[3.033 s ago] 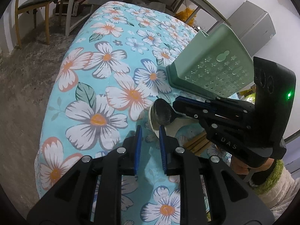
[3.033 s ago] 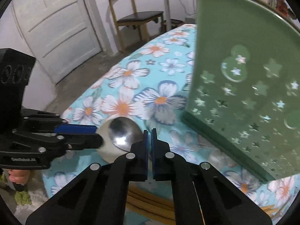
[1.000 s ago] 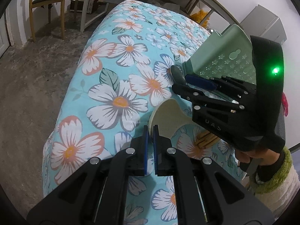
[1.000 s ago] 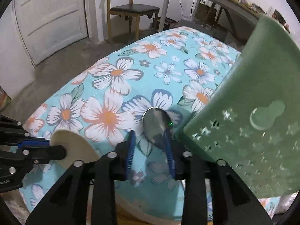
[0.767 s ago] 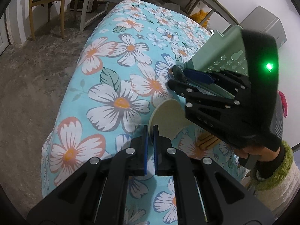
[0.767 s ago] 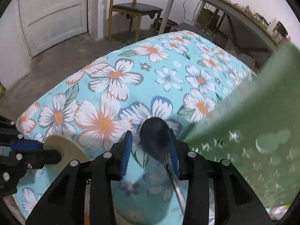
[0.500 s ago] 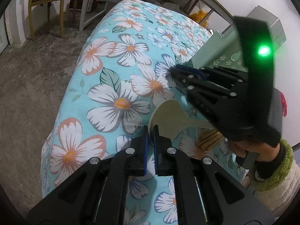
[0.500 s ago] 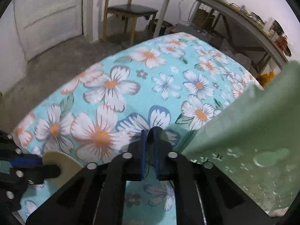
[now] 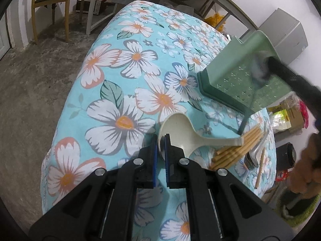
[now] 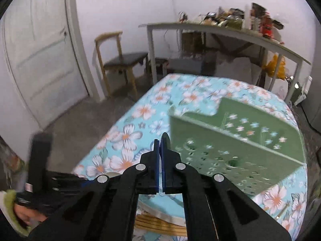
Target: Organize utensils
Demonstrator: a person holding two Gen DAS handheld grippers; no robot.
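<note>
left gripper [image 9: 159, 140]: clamped on cream plastic ladle [image 9: 180, 133] rim | right gripper [image 10: 159, 143]: pinching dark metal spoon [image 10: 165, 138], above green perforated plastic rack [image 10: 236, 140]

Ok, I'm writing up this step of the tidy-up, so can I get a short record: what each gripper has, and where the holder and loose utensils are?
left gripper: shut on the bowl rim of the cream spoon
cream spoon: lying on the flowered tablecloth, handle towards the chopsticks
right gripper: shut on the metal spoon, held in the air, seen edge-on
green holder: standing on the tablecloth, to the right of the metal spoon
chopsticks: bundle lying flat by the holder's foot
</note>
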